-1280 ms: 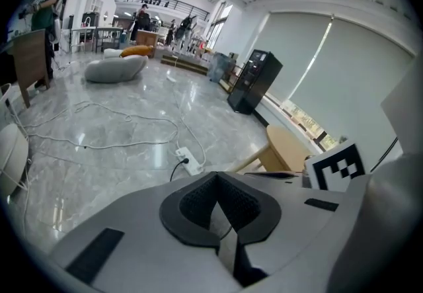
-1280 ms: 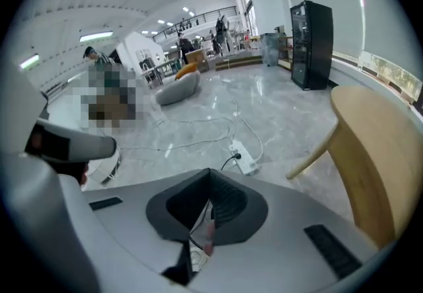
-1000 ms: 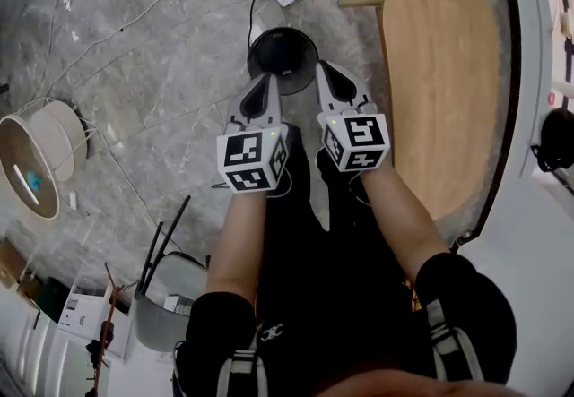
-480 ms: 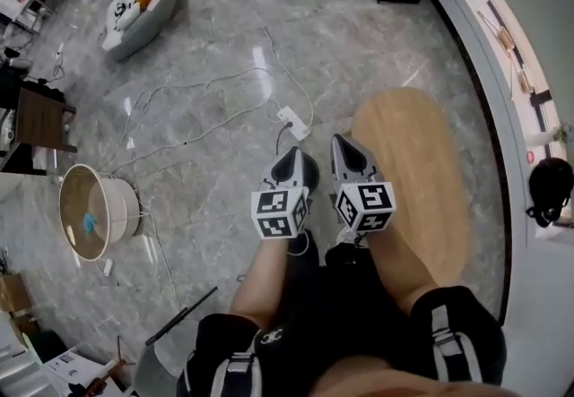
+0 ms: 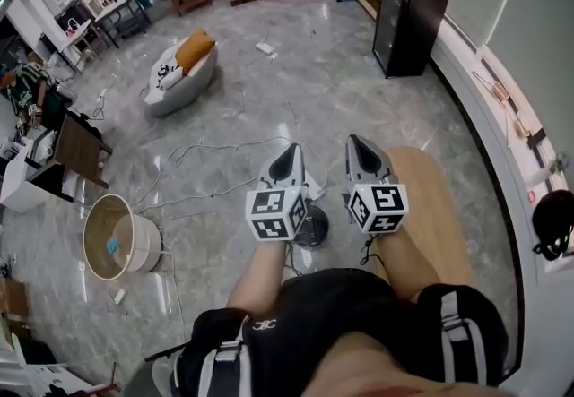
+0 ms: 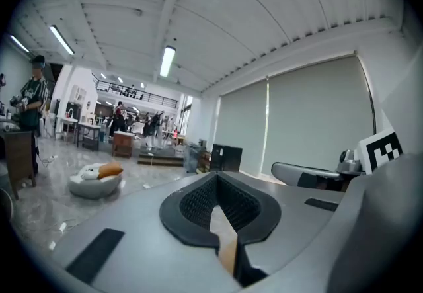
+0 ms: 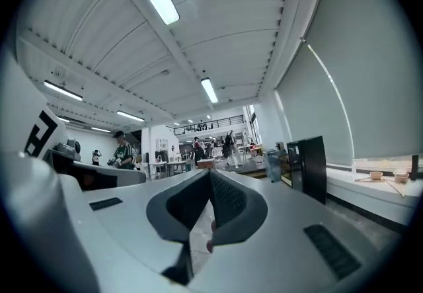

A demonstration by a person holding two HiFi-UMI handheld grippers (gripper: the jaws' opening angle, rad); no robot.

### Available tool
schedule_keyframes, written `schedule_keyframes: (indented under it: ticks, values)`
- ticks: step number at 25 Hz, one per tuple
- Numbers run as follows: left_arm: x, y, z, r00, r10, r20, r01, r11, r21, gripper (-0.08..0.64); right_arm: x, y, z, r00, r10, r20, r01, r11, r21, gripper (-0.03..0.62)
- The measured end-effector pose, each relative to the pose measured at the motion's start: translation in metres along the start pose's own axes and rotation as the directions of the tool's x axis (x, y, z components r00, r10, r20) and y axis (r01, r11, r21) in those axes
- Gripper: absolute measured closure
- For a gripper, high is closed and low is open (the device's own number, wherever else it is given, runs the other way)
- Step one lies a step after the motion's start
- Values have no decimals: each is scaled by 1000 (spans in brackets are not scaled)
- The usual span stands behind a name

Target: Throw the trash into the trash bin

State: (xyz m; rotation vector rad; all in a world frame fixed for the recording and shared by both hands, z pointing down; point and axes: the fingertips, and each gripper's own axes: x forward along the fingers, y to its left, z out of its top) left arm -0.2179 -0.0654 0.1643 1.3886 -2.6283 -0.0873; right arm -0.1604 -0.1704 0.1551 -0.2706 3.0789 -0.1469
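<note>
Trash bin (image 5: 121,247): pale round tub on the floor (image 5: 269,55), left of the person's legs, well away from the floor's window-side edge. Small blue item (image 5: 112,245) lying inside it, no telling what.

Left gripper (image 5: 289,153): jaws together, tips meeting in a point, nothing gripped. Only a thin slit low between the pads in the left gripper view, tan showing through. Held out from the body, pointing across the room. In the head view, over a dark round base (image 5: 314,227) on the floor. Well apart from the bin.

Right gripper (image 5: 356,142): jaws closed too, pads pressed to a point, no object seen held. Small pinkish speck (image 7: 211,227) at the slit in the right gripper view, too small to identify. In the head view, over the left edge of the wooden table (image 5: 444,207).

Both grippers side by side, not touching, marker cubes toward the person.

Loose cables (image 5: 206,153) across the floor between bin and grippers. Black cabinet (image 5: 408,5) at the floor's window-side edge, far end.
</note>
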Motion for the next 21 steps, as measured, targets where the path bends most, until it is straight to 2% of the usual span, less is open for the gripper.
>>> schedule_keyframes:
  ticks: [6,21]
  values:
    - [-14,-10,30,998,-6,58,5,1000,17,548,-7,4,19,999,19,39,-19,1000,7,581]
    - [-12,-19,27,999,-1,51,-2,999,43,548,-10,6,12,999,45,17,-45,999,12,581]
